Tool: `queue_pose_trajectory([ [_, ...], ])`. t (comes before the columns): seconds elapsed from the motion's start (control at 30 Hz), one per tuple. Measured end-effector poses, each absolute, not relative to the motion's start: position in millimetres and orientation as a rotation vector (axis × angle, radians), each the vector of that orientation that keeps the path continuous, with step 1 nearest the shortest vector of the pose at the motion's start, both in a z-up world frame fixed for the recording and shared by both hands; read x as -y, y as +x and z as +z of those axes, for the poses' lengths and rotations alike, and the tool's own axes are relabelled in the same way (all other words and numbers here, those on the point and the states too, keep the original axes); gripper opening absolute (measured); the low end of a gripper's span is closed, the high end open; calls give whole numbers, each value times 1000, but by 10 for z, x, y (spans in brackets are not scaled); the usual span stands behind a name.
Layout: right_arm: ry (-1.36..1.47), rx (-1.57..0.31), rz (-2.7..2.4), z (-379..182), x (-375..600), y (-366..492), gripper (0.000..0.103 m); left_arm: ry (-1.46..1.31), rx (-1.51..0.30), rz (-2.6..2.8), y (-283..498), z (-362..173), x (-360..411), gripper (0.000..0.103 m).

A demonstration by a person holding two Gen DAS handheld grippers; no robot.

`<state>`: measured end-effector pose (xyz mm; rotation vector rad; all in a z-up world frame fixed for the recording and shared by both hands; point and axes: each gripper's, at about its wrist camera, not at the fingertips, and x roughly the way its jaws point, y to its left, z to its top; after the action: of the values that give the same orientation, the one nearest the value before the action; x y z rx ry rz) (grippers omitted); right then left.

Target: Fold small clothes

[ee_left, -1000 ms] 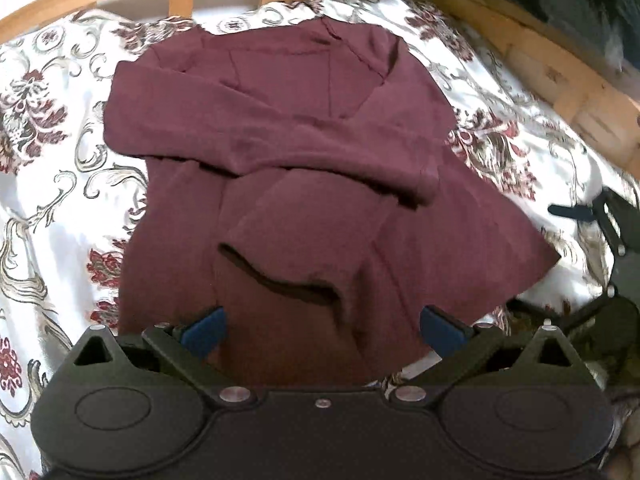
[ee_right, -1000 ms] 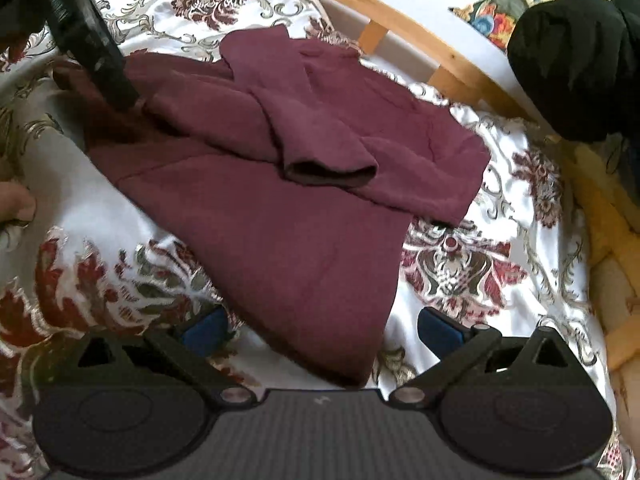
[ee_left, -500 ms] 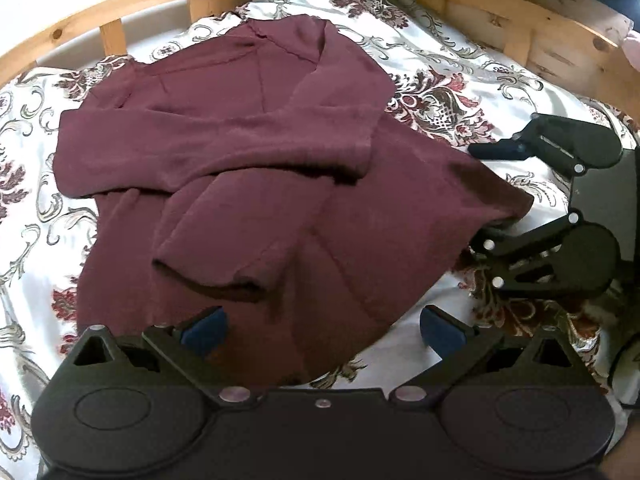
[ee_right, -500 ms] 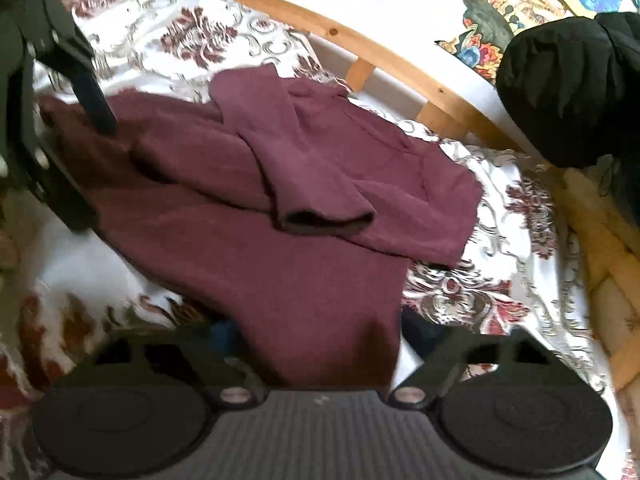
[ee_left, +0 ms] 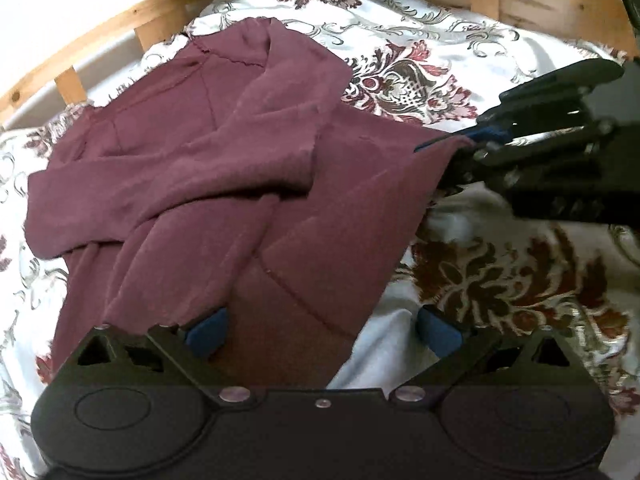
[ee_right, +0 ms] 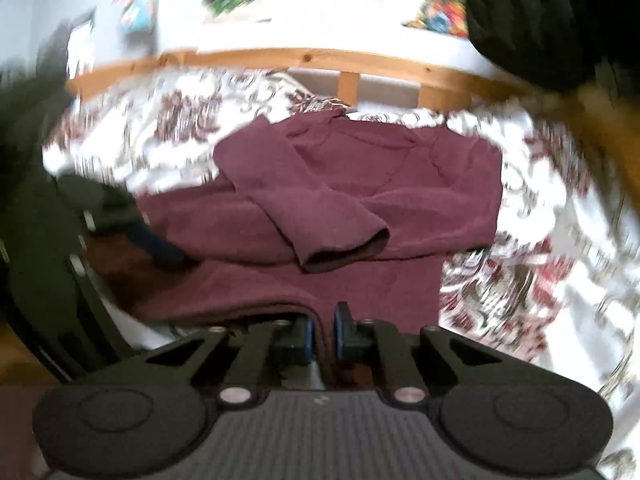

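While the maroon sweater (ee_left: 224, 184) lay spread on the floral bedspread (ee_left: 520, 272), sleeves crossed over its chest, the right gripper (ee_right: 321, 336) had pinched shut on its hem corner, at about 3 o'clock in the left wrist view. The left gripper (ee_left: 320, 326) hovered with its blue pads wide apart over the hem near 6 o'clock, holding nothing. Judging by its drape, the knit looked soft, light and limp, likely to sag and stretch if lifted by one point. Both hem corners seemed the sound places to grasp.
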<state>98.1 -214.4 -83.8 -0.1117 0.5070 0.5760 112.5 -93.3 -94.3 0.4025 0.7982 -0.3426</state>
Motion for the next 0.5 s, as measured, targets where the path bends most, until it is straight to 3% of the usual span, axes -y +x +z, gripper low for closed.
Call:
queue_pose_trajectory([
  [0.17, -38, -538, 605, -844, 2268, 1078, 12, 488, -743, -246, 1135, -959, 968, 90],
  [0.5, -56, -515, 601, -847, 2248, 1050, 12, 630, -622, -26, 934, -1030, 805, 85],
])
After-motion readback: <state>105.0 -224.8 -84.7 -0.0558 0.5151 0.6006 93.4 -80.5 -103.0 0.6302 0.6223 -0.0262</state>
